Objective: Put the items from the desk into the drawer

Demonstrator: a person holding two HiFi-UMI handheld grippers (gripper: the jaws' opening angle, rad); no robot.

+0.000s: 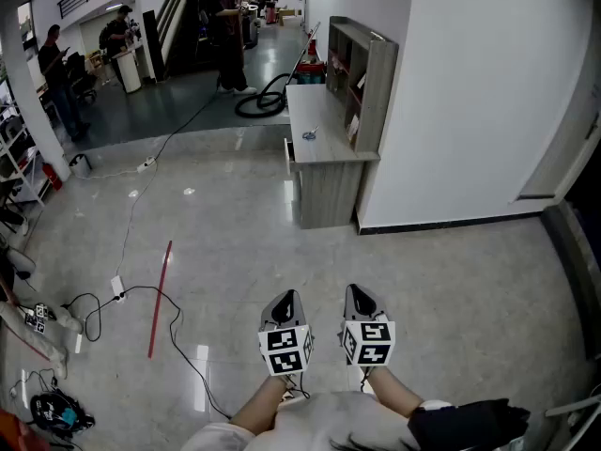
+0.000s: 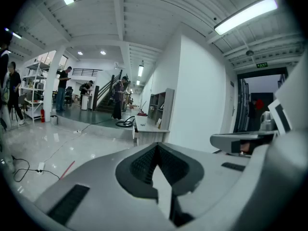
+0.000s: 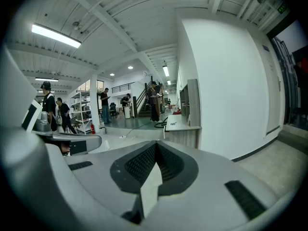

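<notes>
Both closed tight and empty, my left claw and right claw hang well short of the tabletop. Seemingly nothing is stowed yet: a small item lies on it, with the drawer at its left edge.

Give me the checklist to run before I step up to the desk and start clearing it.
1. Left gripper empty: ok, jaws together with nothing between them.
2. Right gripper empty: ok, jaws together with nothing between them.
3. Desk within reach: not ok, it stands well ahead against the white wall.
4. Walking line clear: ok, the floor straight ahead is bare; the cable lies off to the left.
5. Drawer open: cannot tell, too small from here.
6. Items on the desk found: a small item shows on the top; what it is, cannot tell.
</notes>
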